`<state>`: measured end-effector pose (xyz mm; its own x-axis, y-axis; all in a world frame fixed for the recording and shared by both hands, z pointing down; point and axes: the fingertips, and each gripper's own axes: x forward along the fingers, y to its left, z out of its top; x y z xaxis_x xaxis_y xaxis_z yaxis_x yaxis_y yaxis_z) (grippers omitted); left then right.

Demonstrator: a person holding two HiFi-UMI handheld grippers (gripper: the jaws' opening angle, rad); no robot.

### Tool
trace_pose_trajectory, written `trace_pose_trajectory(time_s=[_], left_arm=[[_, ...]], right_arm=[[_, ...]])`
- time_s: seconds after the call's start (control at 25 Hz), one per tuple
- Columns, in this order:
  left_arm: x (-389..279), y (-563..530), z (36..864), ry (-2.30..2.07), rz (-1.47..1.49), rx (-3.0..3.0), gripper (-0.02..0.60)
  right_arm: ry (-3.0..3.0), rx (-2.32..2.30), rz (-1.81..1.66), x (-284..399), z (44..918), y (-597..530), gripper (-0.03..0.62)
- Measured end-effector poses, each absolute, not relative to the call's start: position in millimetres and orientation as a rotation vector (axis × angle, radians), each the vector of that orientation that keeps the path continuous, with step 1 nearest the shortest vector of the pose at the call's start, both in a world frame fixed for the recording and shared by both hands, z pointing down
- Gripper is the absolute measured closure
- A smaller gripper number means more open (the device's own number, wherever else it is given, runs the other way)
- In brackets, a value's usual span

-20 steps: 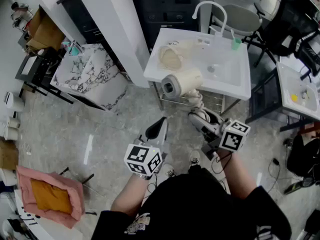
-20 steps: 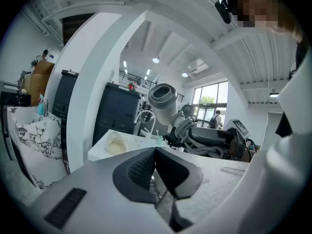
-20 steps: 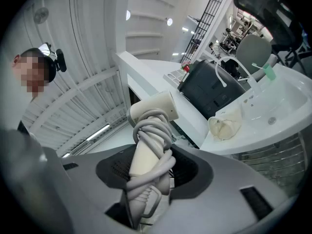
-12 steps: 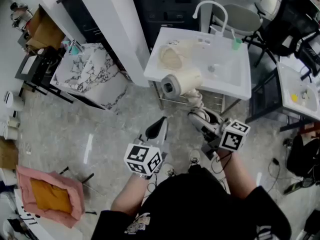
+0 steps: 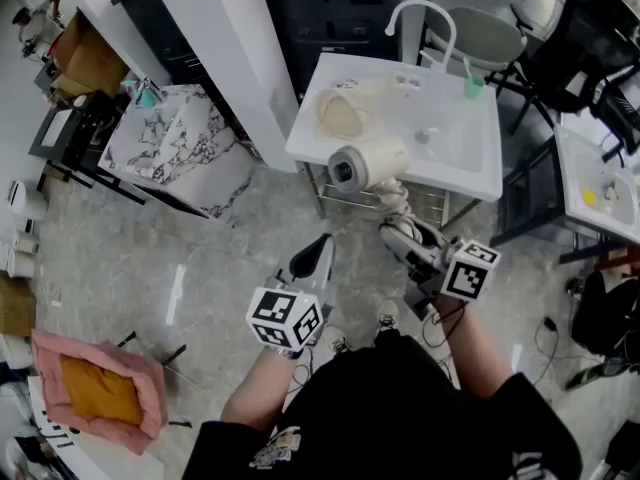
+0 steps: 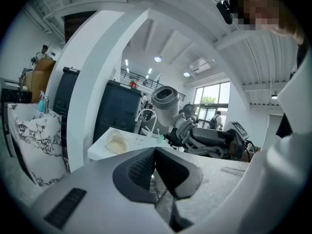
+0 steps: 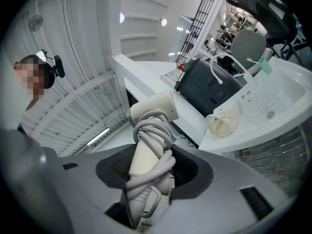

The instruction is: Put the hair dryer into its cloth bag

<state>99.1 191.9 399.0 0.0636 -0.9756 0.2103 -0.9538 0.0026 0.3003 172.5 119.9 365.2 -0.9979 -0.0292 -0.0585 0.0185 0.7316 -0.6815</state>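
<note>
Dryer (image 5: 368,163) held at sink (image 5: 462,164) edge.
Right gripper (image 5: 400,232) pinches its cord-wrapped handle; left gripper (image 5: 316,253) is pressed together, empty. Bag (image 5: 342,115) lies on the sink just beyond, faucet (image 5: 424,6) and cup (image 5: 472,88) behind.

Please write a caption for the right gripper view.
Right gripper clamps a cream hair dryer by its cord-wrapped handle; cream cloth bag on white sink.

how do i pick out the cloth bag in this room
Find the white sink at the top middle of the head view. On its left end lies the cloth bag: a soft, crumpled cream pouch. Unlike the cream hair dryer just in front, it has no cord.
</note>
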Motion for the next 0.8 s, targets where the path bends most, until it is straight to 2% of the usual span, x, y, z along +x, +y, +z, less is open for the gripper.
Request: trace_pose_trajectory(time_s=[0.72, 0.76, 0.8], left_arm=[[141.6, 133.6, 391.5, -1.97, -0.086, 1.996, 0.577], [145.3, 129.1, 389.9, -1.982, -0.076, 2.007, 0.538], [149.0, 124.6, 388.8, -1.992, -0.063, 2.014, 0.407]], right_arm=[[2.865, 0.024, -1.127, 215.7, 362.8, 56.6, 0.394], [2.864, 0.029, -1.126, 218.5, 362.5, 52.3, 0.394], [2.864, 0.034, -1.124, 221.5, 362.1, 48.0, 0.393]])
